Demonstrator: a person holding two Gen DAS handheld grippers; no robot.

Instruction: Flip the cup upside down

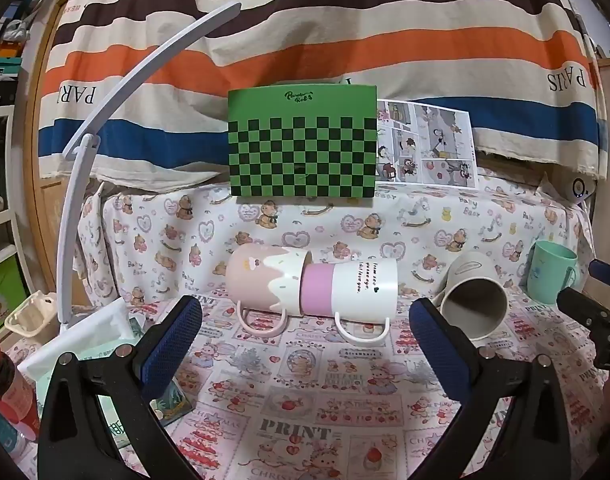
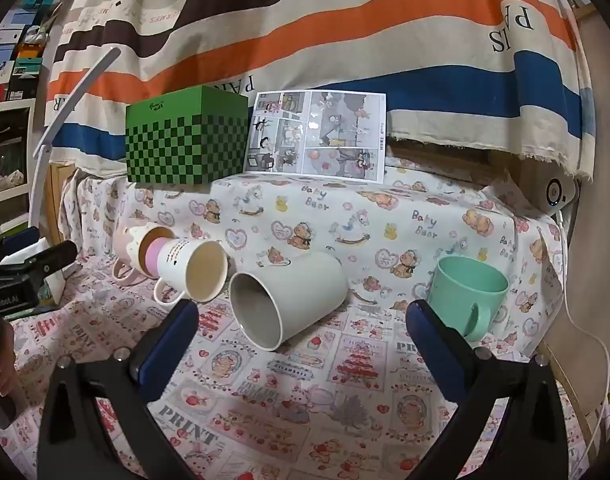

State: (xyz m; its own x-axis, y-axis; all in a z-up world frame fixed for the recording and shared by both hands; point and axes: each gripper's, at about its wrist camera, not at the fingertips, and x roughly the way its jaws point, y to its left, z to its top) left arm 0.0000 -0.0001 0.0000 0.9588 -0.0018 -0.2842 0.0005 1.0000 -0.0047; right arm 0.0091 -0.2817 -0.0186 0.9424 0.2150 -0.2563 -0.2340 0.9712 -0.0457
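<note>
A table covered in a pink and white printed cloth (image 2: 305,392) holds four cups. The left gripper (image 1: 305,344) hovers low over the cloth with its blue-padded jaws spread wide and nothing between them. Straight ahead of it lie two cups on their sides, nested: a pink cup (image 1: 261,280) with a white drip pattern has a white cup (image 1: 357,288) with a purple band pushed partway into its mouth, both handles resting on the cloth toward the camera. To the right of that pair, a grey cup (image 2: 285,296) also lies on its side, its open mouth turned toward the cameras. The right gripper (image 2: 301,332) likewise hangs open and empty, with the grey cup just beyond the gap between its fingers (image 2: 169,336). Further right, a mint cup (image 2: 467,296) stands upright with its handle facing forward, just behind the right finger. At the back of the table, a green checkered box (image 2: 185,140) stands beside a comic page (image 2: 317,136) propped upright. A striped blanket (image 2: 305,32) hangs behind everything, and a curved white stand (image 1: 105,120) rises at the left.
</note>
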